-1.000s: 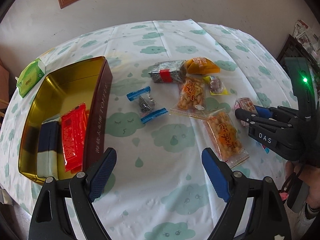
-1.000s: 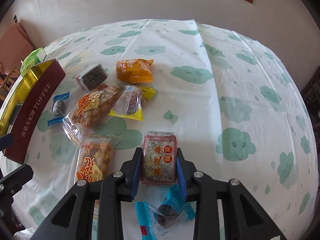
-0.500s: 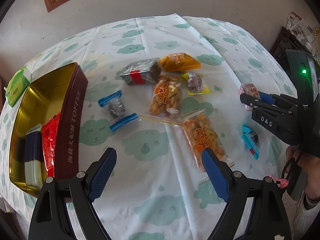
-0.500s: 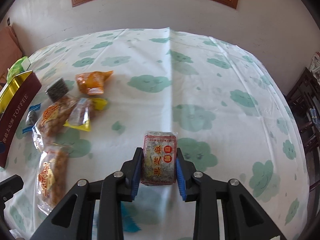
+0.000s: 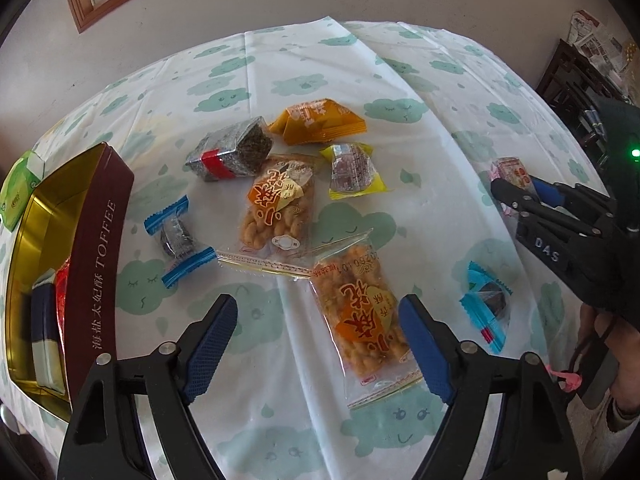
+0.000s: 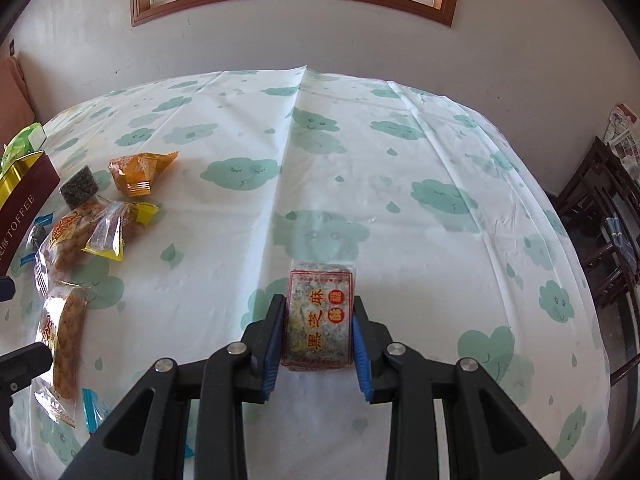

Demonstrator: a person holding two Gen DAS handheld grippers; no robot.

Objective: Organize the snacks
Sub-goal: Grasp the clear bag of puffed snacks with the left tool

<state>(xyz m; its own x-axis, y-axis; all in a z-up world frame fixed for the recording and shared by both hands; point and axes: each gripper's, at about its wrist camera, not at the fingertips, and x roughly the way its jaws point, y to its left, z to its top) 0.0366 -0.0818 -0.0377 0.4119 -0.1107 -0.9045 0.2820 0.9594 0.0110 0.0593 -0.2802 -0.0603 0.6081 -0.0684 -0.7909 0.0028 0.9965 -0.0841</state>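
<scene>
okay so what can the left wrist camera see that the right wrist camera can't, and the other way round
Only the left wrist view shows inside the toffee tin, where a red packet lies, and the left gripper, its jaws closing with nothing between them. Only the right wrist view shows the label of the sesame bar clamped in the right gripper. Both show the orange packet and the tablecloth.

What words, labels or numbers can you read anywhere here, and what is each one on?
"TOFFEE", beside a line of Chinese characters: side of the maroon tin.
"DAS": body of the right hand-held gripper.
Printed digits, upside down and too blurred to read: near twist-snack bag.
Large Chinese characters: sesame cake packet in that gripper.
Print on the other wrappers: too small to read.
</scene>
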